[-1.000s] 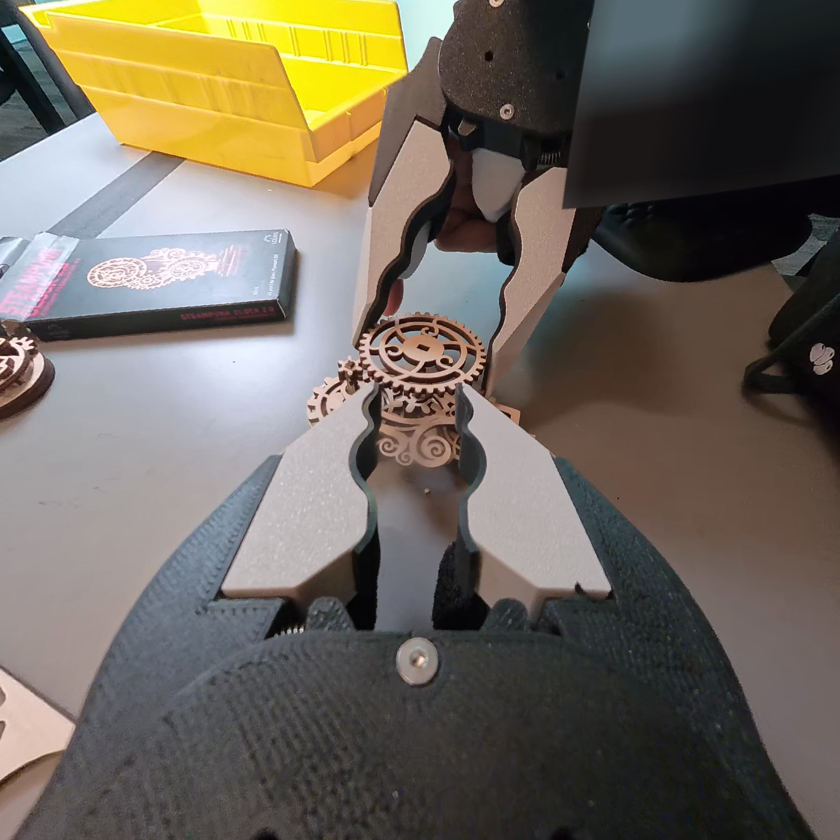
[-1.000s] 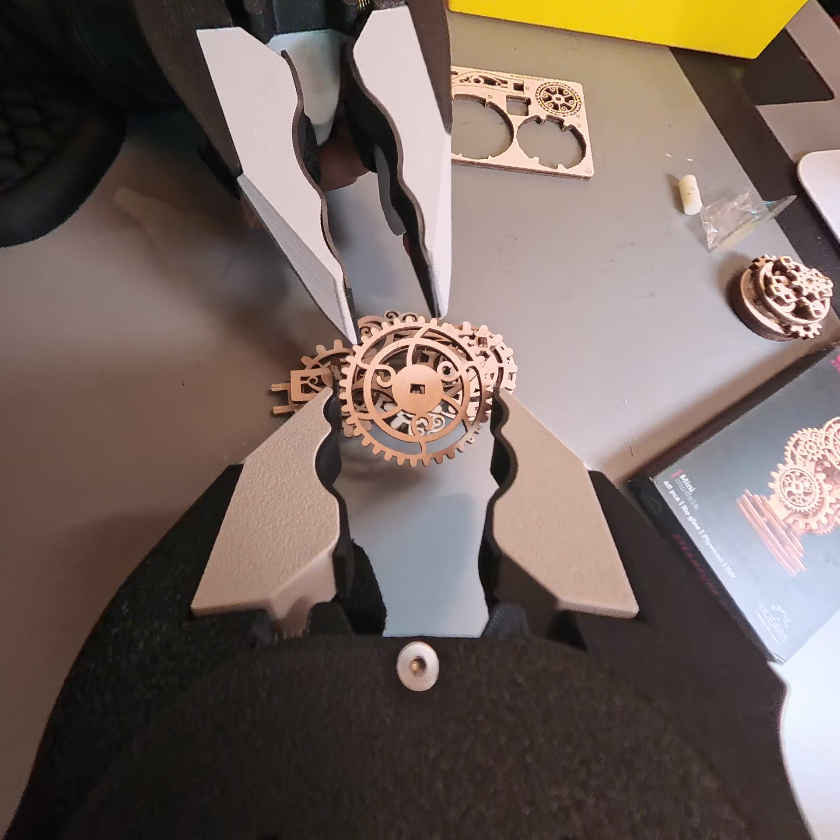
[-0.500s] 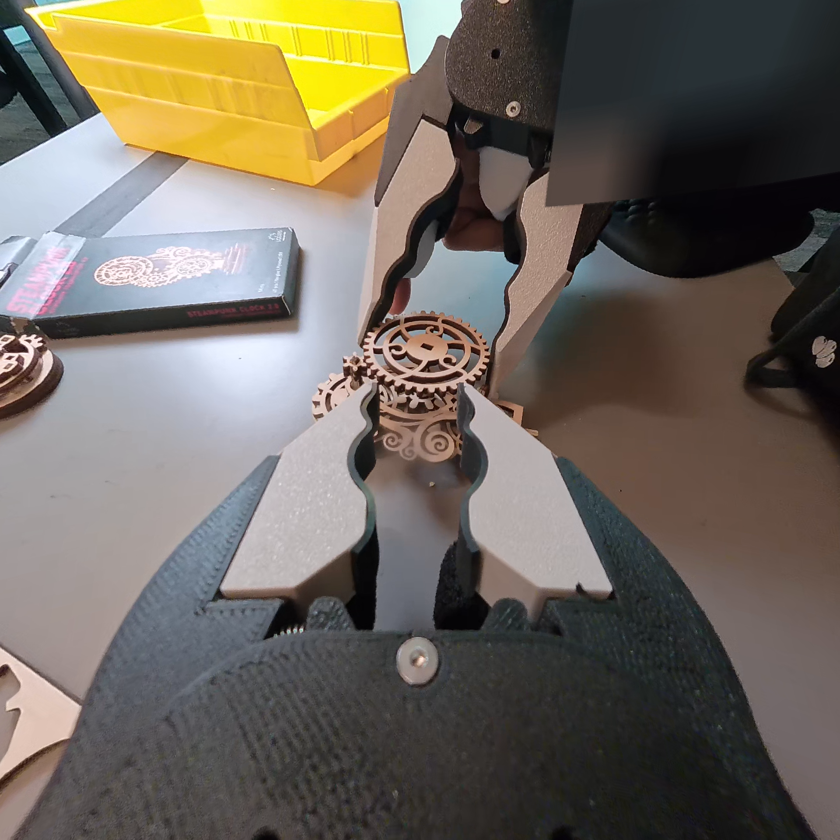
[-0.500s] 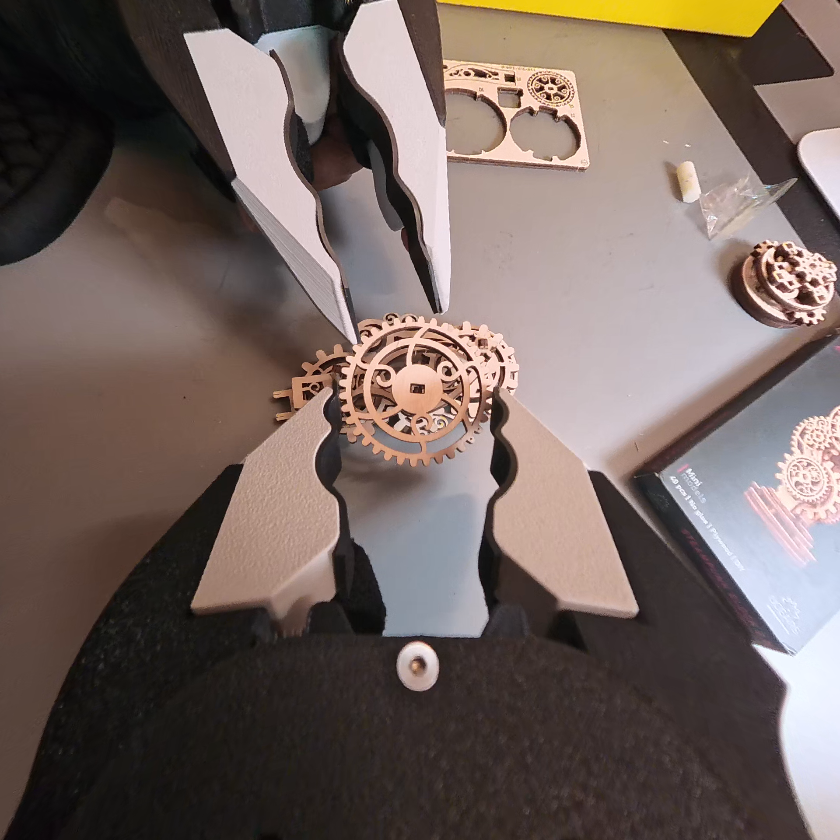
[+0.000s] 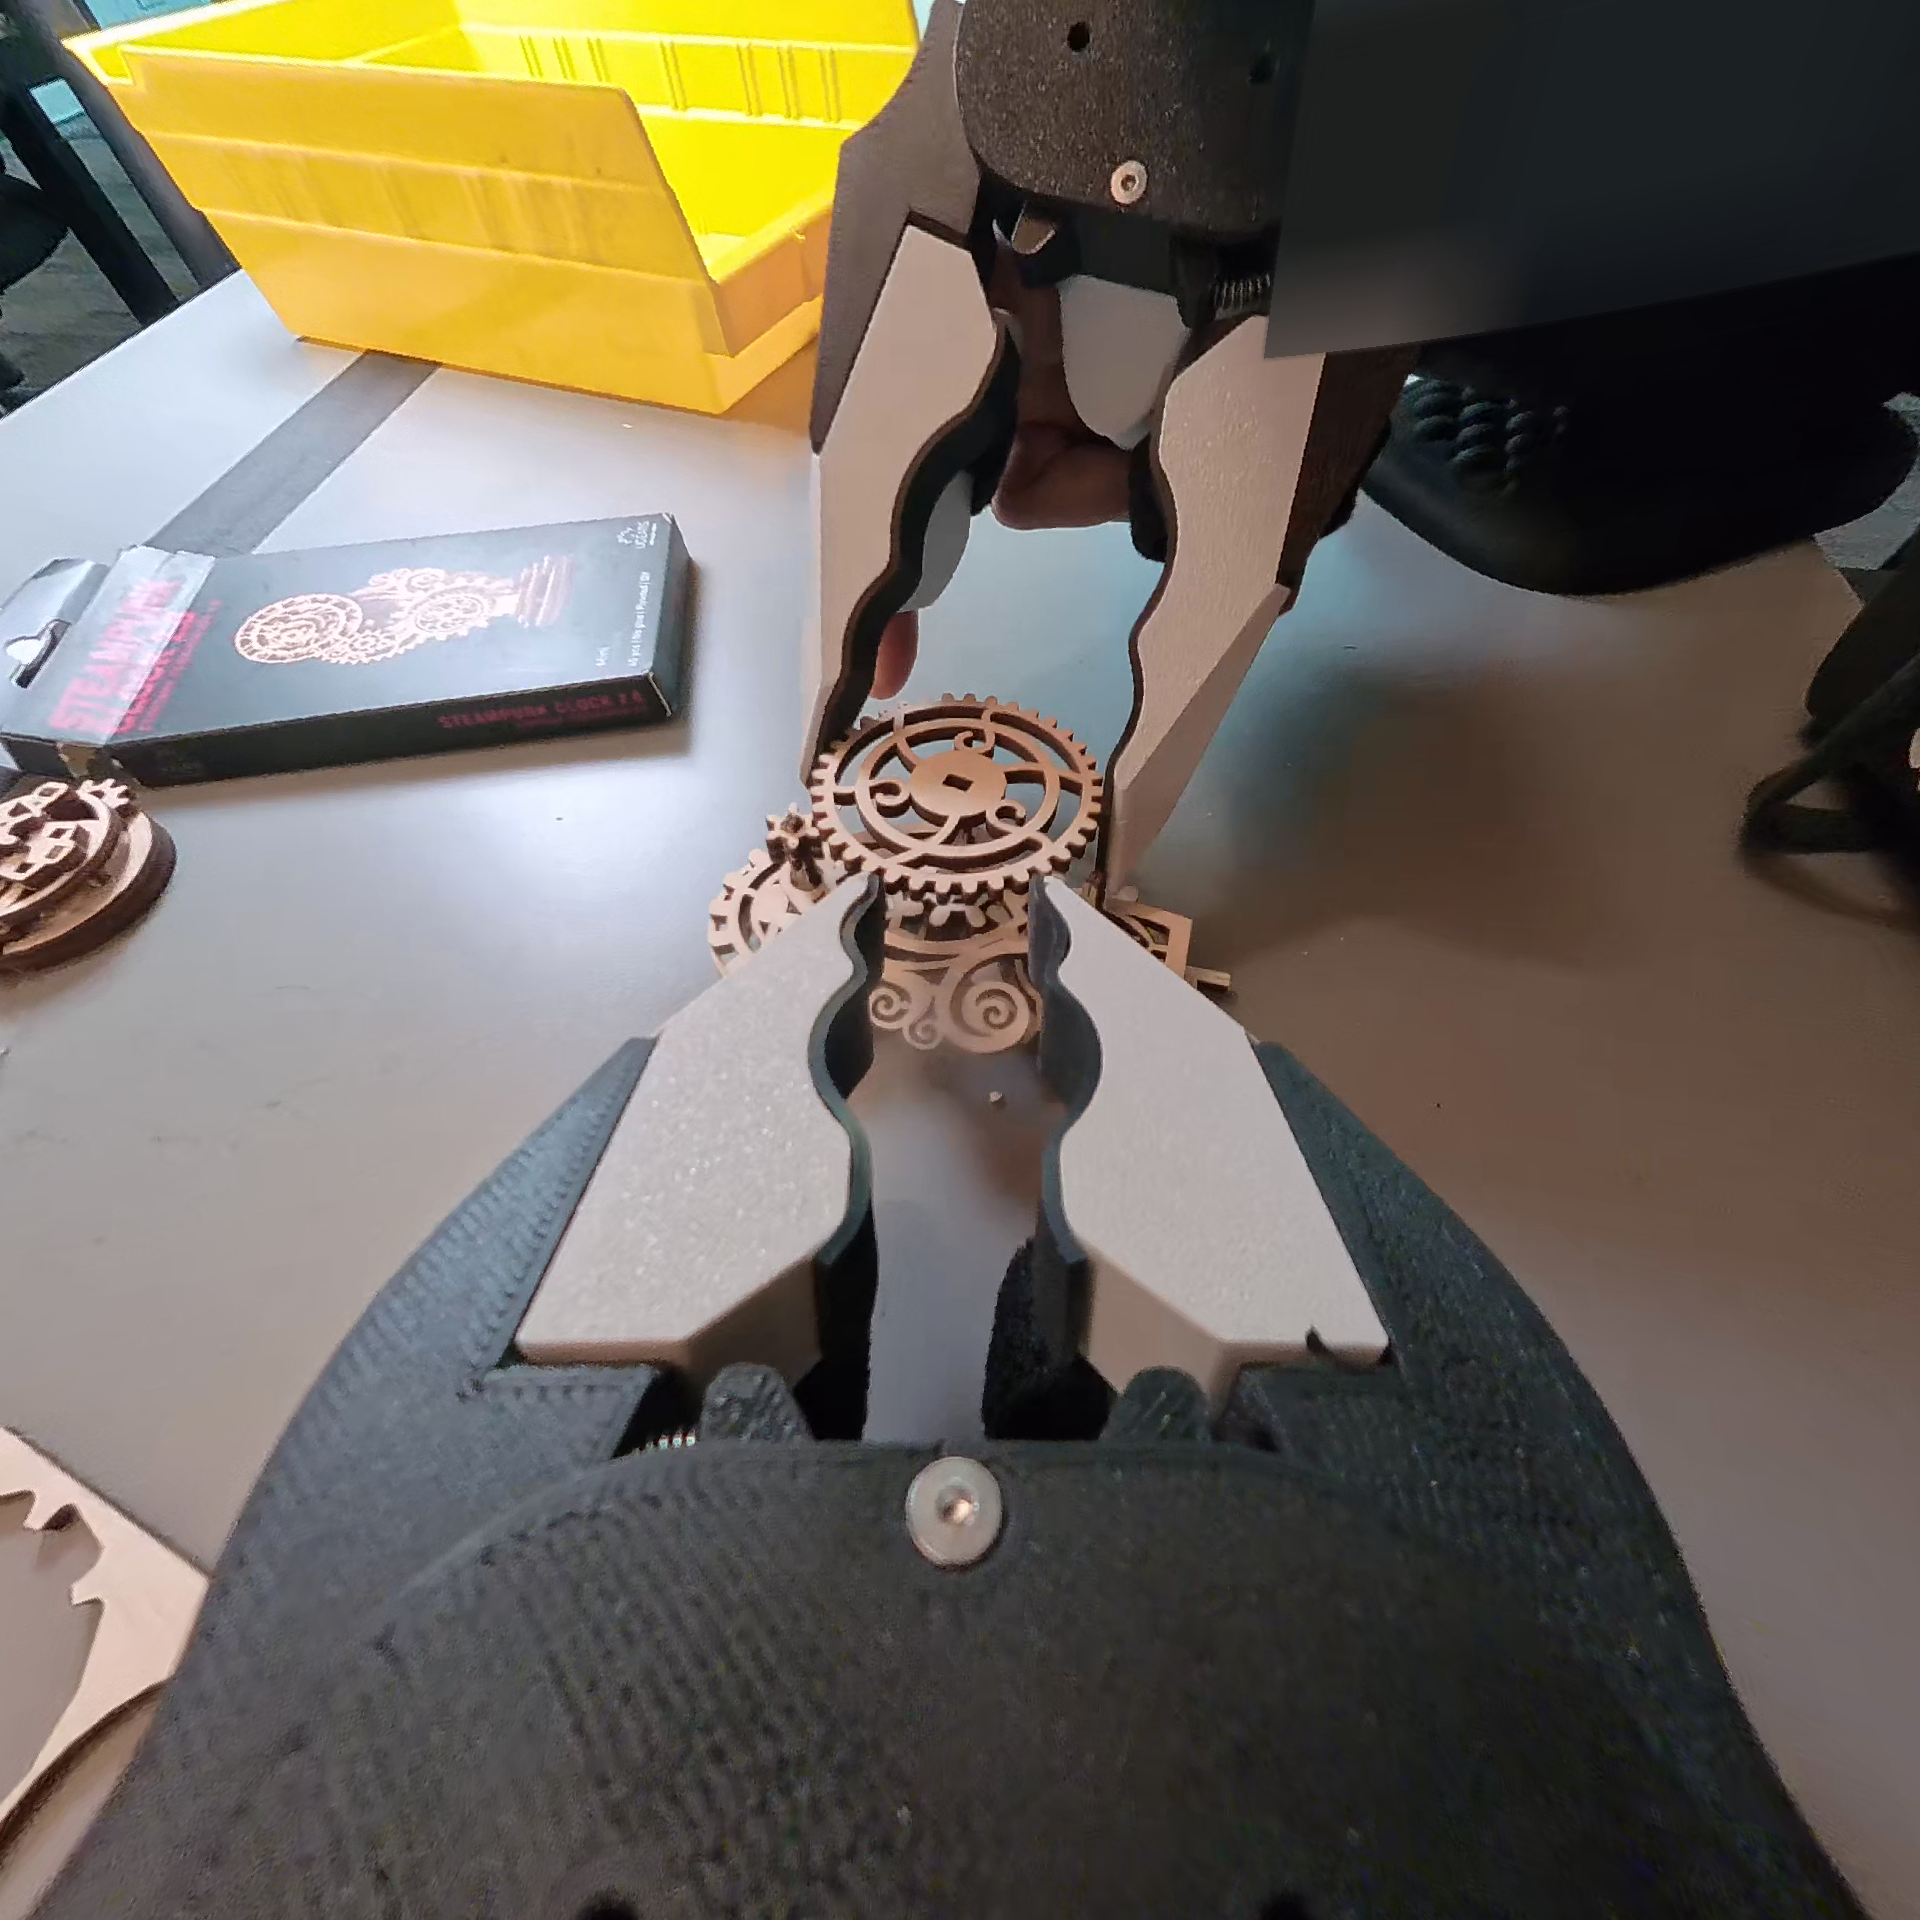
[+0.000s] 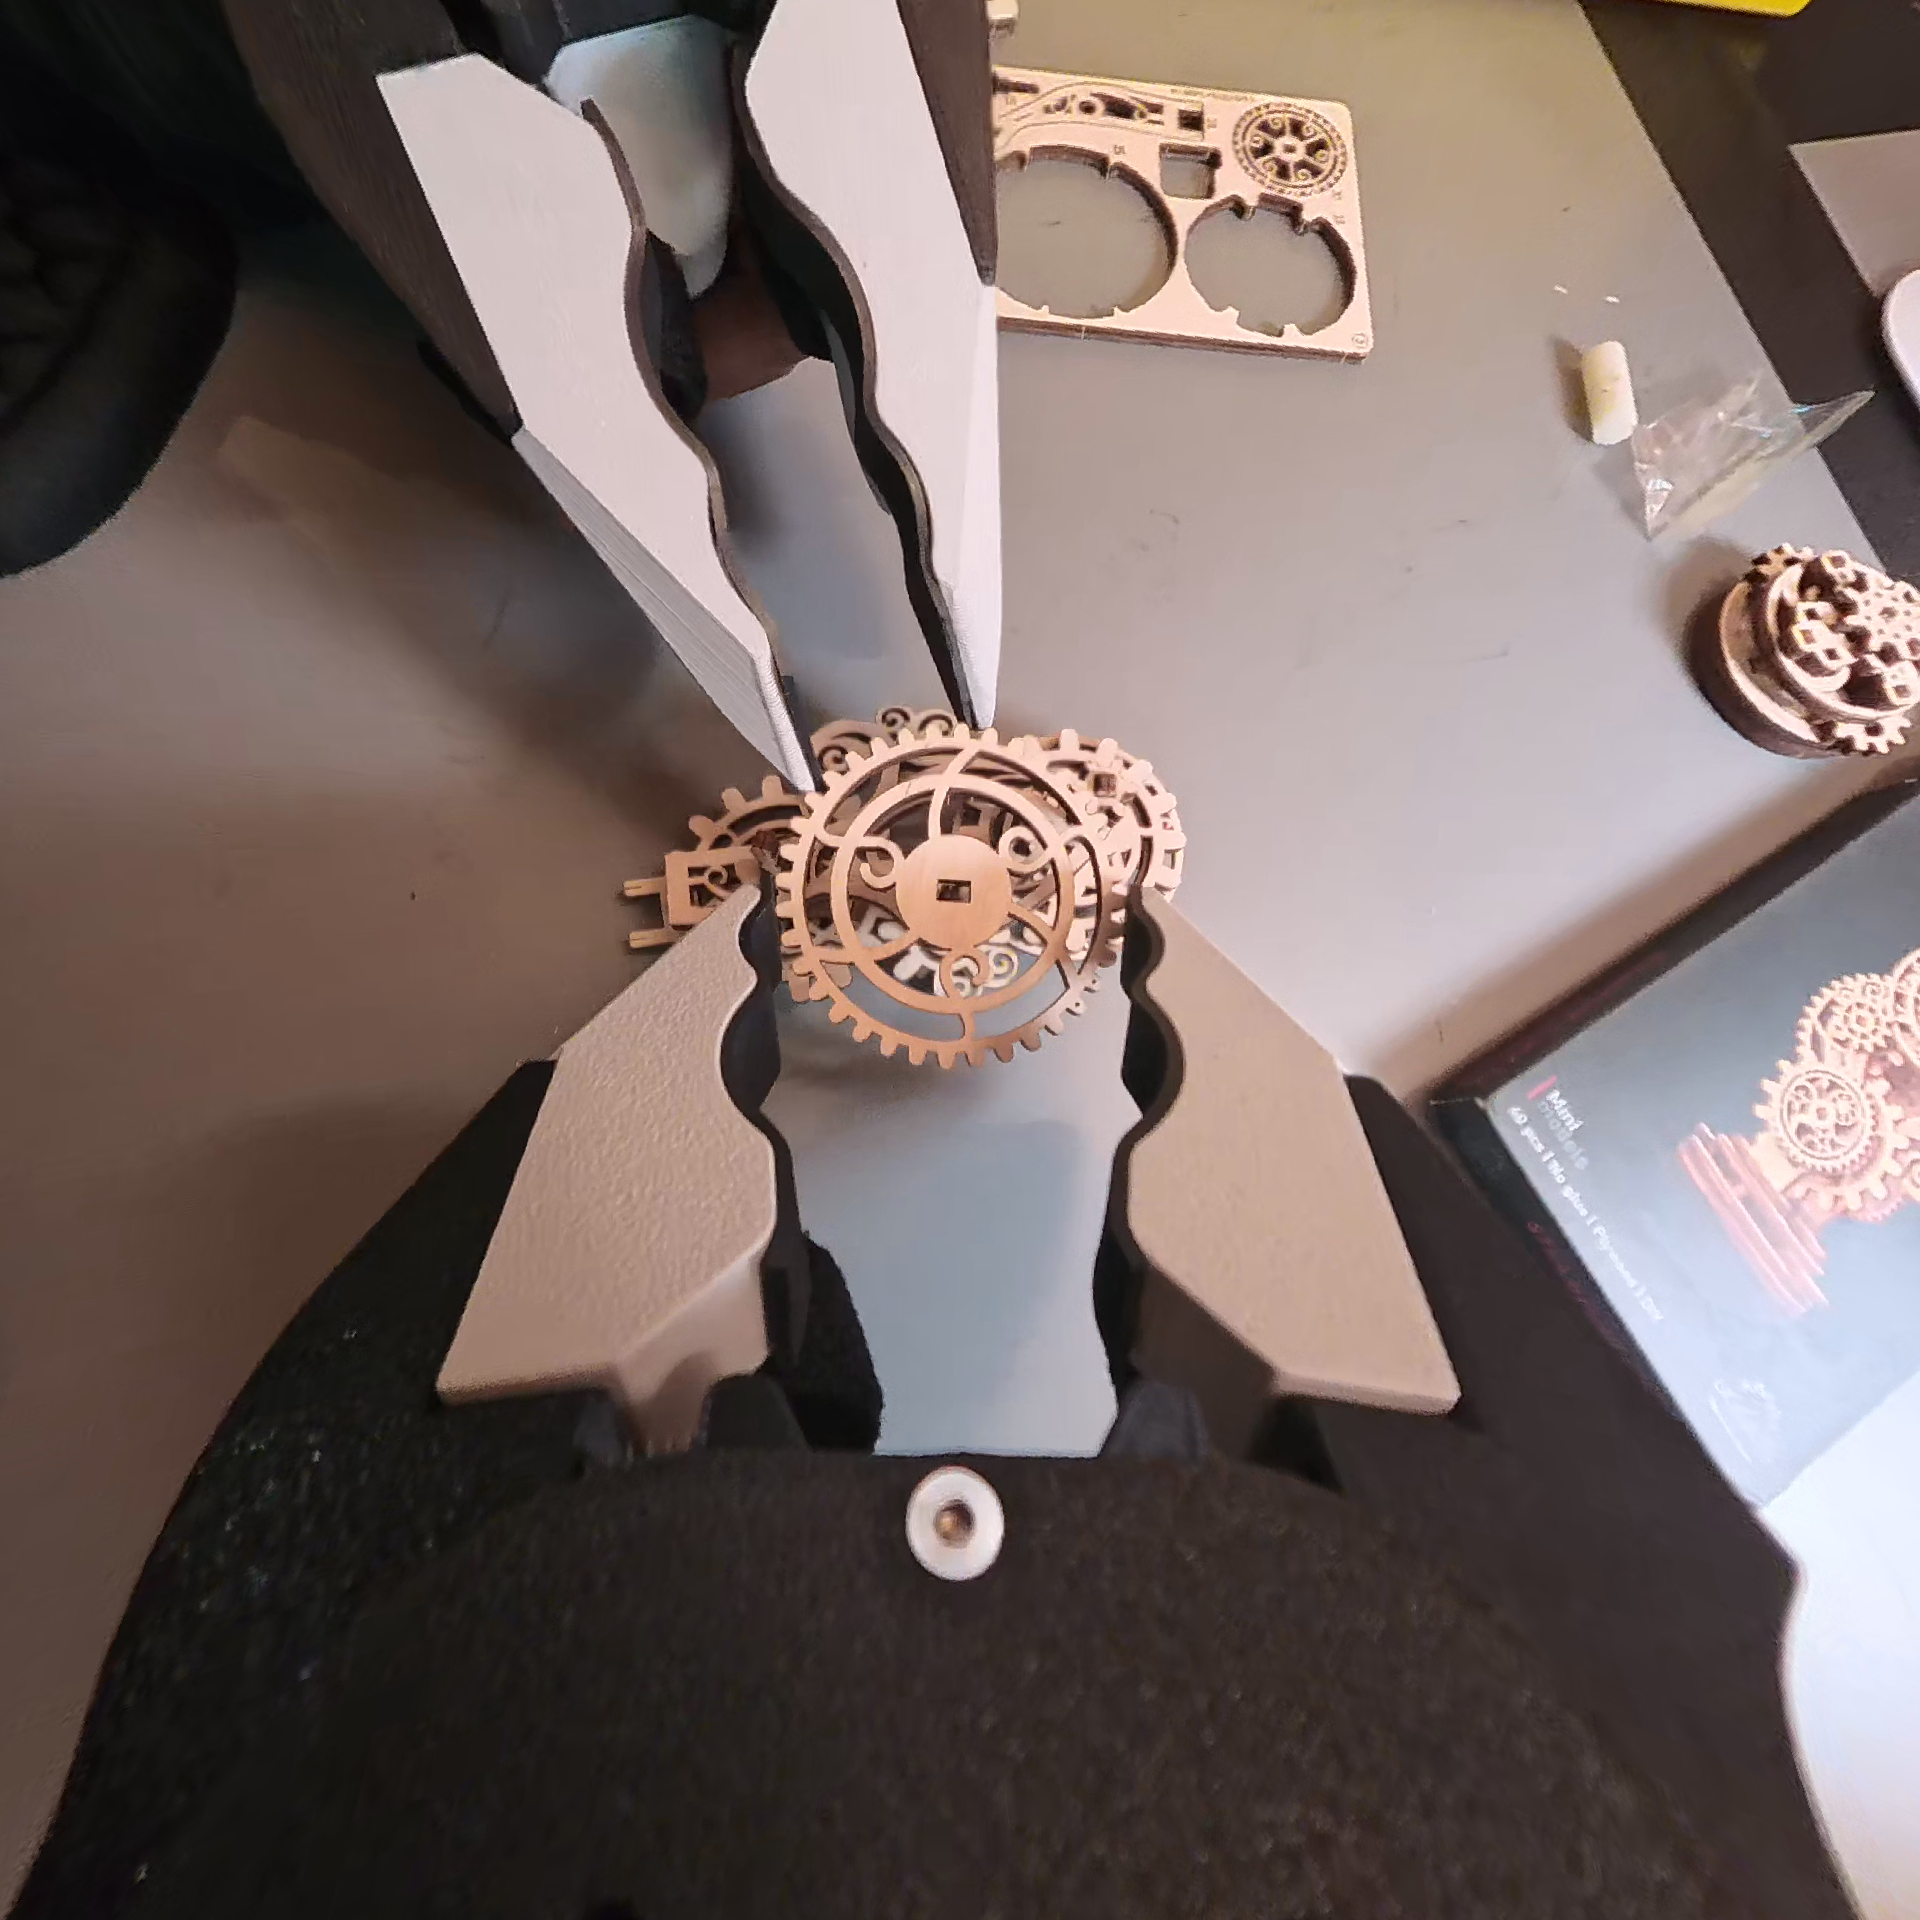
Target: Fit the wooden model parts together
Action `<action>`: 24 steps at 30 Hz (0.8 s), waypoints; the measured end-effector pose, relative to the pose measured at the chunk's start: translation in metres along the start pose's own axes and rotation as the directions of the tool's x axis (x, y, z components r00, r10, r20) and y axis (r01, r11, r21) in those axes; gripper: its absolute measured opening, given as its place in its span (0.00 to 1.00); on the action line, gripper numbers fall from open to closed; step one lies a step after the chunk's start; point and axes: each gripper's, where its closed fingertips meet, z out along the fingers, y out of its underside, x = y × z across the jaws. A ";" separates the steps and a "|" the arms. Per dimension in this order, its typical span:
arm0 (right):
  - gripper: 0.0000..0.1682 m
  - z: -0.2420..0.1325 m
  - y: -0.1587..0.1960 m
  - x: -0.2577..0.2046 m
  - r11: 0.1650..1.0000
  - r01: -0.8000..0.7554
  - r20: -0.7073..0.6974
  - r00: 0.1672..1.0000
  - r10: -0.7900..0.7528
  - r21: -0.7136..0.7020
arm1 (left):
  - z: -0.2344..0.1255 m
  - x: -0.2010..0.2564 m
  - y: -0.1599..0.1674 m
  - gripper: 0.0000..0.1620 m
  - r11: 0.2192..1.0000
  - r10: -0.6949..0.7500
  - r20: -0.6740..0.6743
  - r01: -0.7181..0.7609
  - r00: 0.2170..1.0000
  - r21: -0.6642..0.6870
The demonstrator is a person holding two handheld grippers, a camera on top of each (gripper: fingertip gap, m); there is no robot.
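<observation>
A wooden gear model (image 5: 961,1003) stands on the grey table (image 5: 416,1039), with a scrolled base, small gears (image 5: 753,914) and a large openwork gear (image 5: 956,800) on top. My left gripper (image 5: 954,904) is shut on the model's base low down. In the right wrist view it comes in from the top (image 6: 883,748). My right gripper (image 6: 948,914) is shut on the large gear (image 6: 951,891), one finger against each side of its toothed rim. In the left wrist view it reaches down from above (image 5: 966,800). A small notched wooden part (image 6: 681,899) sticks out at the model's left.
A yellow bin (image 5: 468,187) stands at the back. A black box (image 5: 353,644) lies beside the model. A finished gear piece on a round base (image 6: 1829,655), a punched-out wooden sheet (image 6: 1174,208), a clear bag (image 6: 1725,436) and a small white piece (image 6: 1605,390) lie around. Left and right tips are no more than a few centimetres apart.
Almost nothing: both grippers keep their hold on the model, and the right gripper has shifted only slightly with the large gear.
</observation>
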 end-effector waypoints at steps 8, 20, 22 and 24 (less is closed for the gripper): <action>0.38 0.000 0.000 -0.003 0.999 -0.032 0.047 0.998 0.030 0.033 | 0.002 0.002 0.004 0.16 1.000 0.008 -0.010 -0.008 1.000 -0.021; 0.38 0.002 -0.002 -0.003 0.999 -0.002 0.018 1.000 0.002 0.033 | -0.009 0.002 -0.025 0.23 0.996 0.029 0.029 -0.032 0.999 0.079; 0.38 0.002 -0.003 -0.004 0.999 0.002 0.015 1.000 -0.002 0.038 | -0.006 0.003 -0.028 0.25 0.996 0.025 0.034 -0.028 0.999 0.082; 0.38 0.003 -0.003 -0.004 0.999 0.017 0.008 1.000 -0.018 0.037 | -0.004 0.001 -0.027 0.26 0.997 0.021 0.046 -0.024 0.999 0.074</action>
